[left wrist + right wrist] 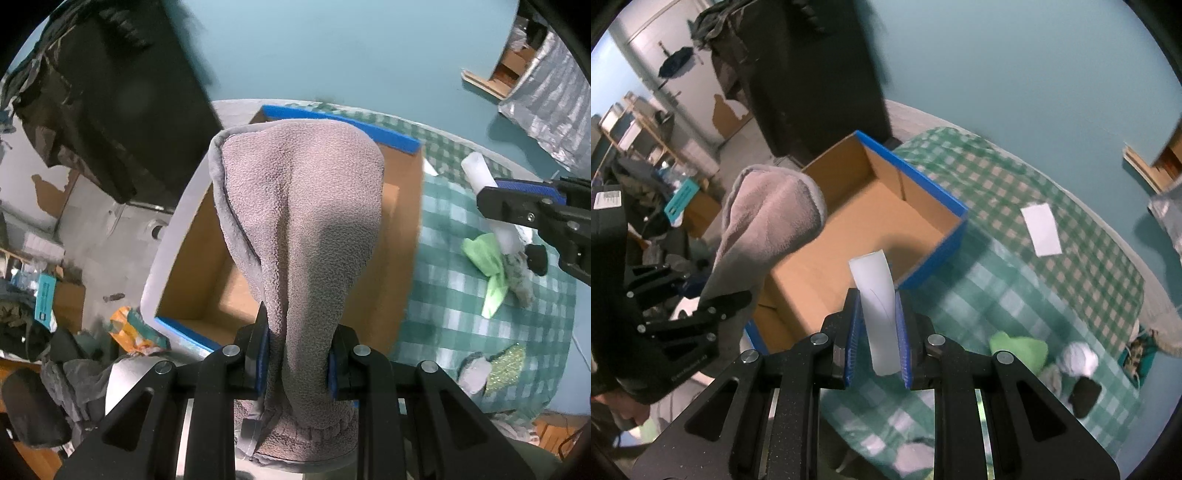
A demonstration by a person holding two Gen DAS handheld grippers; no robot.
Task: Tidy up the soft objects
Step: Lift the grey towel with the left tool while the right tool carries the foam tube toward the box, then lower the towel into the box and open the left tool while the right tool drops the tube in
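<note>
My left gripper (297, 363) is shut on a grey fleece cloth (299, 229) that stands up above the open cardboard box with blue edges (402, 236). The cloth (768, 225) and the left gripper (713, 314) also show in the right wrist view, at the box's left side. My right gripper (879, 332) is shut on a white foam strip (877, 299), held just in front of the box (923, 206). In the left wrist view the right gripper (517, 206) and the strip (480, 173) are at the right, above the checked cloth.
The box sits on a table with a green checked cloth (1052, 236). On it lie a white paper (1041, 229), a green soft item (1019, 349), a white soft item (1076, 360), a dark item (1084, 397) and a glittery green item (508, 363). A dark cabinet (812, 74) stands behind the box.
</note>
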